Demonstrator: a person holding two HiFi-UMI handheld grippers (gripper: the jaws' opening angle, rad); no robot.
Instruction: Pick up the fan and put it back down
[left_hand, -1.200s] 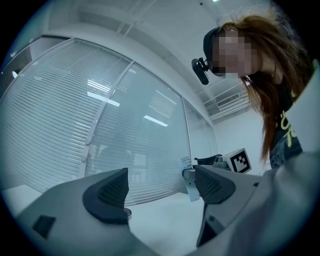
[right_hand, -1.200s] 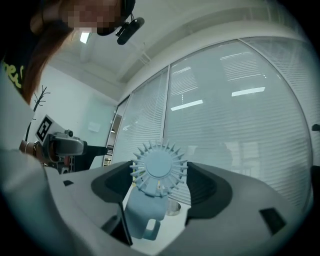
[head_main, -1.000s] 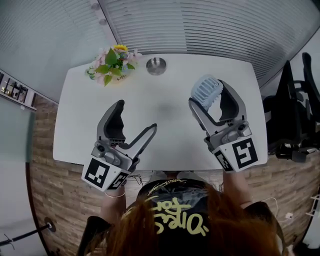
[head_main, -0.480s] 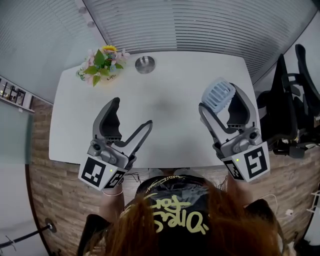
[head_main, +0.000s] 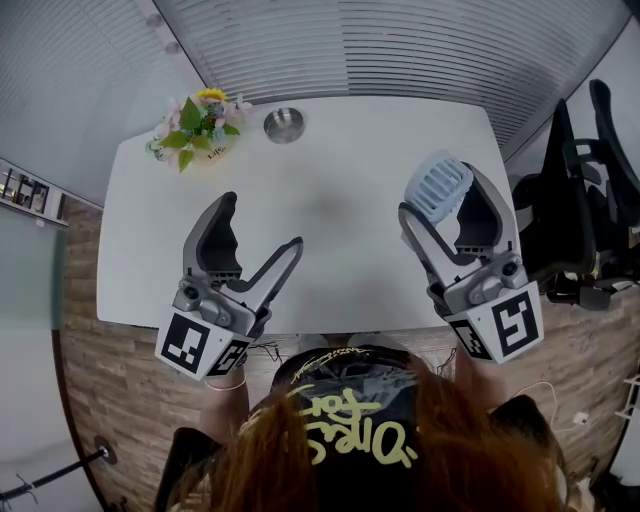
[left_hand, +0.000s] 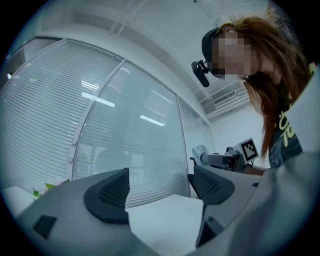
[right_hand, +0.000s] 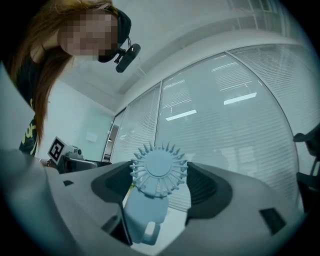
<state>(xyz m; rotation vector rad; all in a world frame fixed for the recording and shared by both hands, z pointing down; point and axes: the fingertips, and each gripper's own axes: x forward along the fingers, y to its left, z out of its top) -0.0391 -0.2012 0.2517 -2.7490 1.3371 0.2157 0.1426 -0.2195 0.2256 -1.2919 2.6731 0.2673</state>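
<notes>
A small light-blue fan (head_main: 437, 187) sits between the jaws of my right gripper (head_main: 447, 200), which is shut on it over the right part of the white table (head_main: 340, 170). In the right gripper view the fan (right_hand: 158, 170) stands upright with its round ribbed head between the dark pads (right_hand: 202, 187) and its body hanging below, above the tabletop. My left gripper (head_main: 260, 225) hovers over the table's near left, open and holding nothing. The left gripper view shows its pads (left_hand: 107, 195) wide apart, with only tabletop between them.
A pot of flowers (head_main: 195, 125) and a small metal bowl (head_main: 284, 124) stand at the table's far left. Black office chairs (head_main: 585, 200) stand close to the right edge. Glass walls with blinds run behind the table.
My right gripper, with the fan in it, has shifted a little to the right and nearer to me. The left gripper has drawn back slightly. Both grips look the same.
</notes>
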